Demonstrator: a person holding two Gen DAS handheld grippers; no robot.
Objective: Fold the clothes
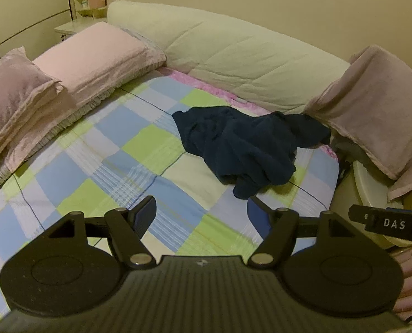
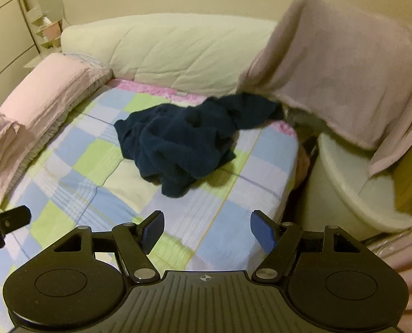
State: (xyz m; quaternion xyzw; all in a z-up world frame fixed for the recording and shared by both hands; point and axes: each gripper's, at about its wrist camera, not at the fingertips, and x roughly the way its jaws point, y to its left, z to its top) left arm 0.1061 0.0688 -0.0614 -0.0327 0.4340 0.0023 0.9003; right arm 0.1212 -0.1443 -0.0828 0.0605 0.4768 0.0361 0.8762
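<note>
On the checked bed (image 1: pixel 100 149) the dark garment (image 1: pixel 242 144) lies crumpled; both grippers, left gripper (image 1: pixel 201 213) and right gripper (image 2: pixel 207 227), have fingers apart, holding nothing, and may pinch the sheet too.

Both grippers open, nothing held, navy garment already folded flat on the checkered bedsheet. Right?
Not folded: the navy garment lies crumpled in a heap on the checkered bedsheet, as the right wrist view shows. The rest holds: left gripper and right gripper have open, empty jaws.

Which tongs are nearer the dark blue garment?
Left, slightly. The left tongs sit open with one fingertip just short of the dark blue garment's near hem; the right tongs are open, further back over the checked sheet.
</note>
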